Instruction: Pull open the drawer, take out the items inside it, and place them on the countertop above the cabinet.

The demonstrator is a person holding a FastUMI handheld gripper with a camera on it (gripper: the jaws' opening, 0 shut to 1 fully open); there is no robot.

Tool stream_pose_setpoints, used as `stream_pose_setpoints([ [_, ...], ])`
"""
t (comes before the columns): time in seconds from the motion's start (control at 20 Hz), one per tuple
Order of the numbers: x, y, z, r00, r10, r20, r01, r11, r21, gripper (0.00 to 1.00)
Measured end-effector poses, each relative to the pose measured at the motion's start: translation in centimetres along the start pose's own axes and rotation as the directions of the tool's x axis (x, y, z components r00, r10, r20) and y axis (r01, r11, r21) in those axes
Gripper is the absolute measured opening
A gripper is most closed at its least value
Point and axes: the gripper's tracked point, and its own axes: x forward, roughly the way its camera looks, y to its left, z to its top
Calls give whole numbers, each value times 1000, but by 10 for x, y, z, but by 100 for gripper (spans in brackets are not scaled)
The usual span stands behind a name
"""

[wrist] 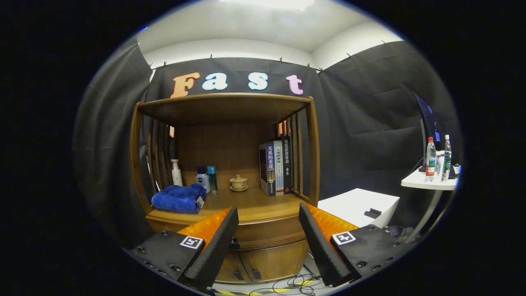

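My claw (268, 213) spread wide, gripping nothing, touching nothing, closed drawer (269, 232) beyond my fingers (218, 242), wooden cabinet (226, 164) ahead

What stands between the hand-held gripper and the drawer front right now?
Nothing visible. The hand-held gripper is open, and the closed drawer lies straight ahead between its fingers, below the countertop.

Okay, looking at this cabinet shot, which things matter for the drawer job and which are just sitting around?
For the job:
drawer, shut
countertop
claw, open, in front of the drawer

Just lying about:
blue towel
lotion bottles
lidded teacup
books
water bottles on the side table
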Motion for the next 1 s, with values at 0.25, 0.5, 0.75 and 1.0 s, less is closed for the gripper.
stream_pose_setpoints([
  [0.25,34,7,-46,999,39,6,-39,999,25,98],
  [0.5,73,21,-93,997,83,-8,-82,996,21,98],
  [0.75,100,47,-142,987,143,-72,-144,990,-4,98],
  [1.0,117,61,-177,978,169,-123,-171,985,1,98],
])
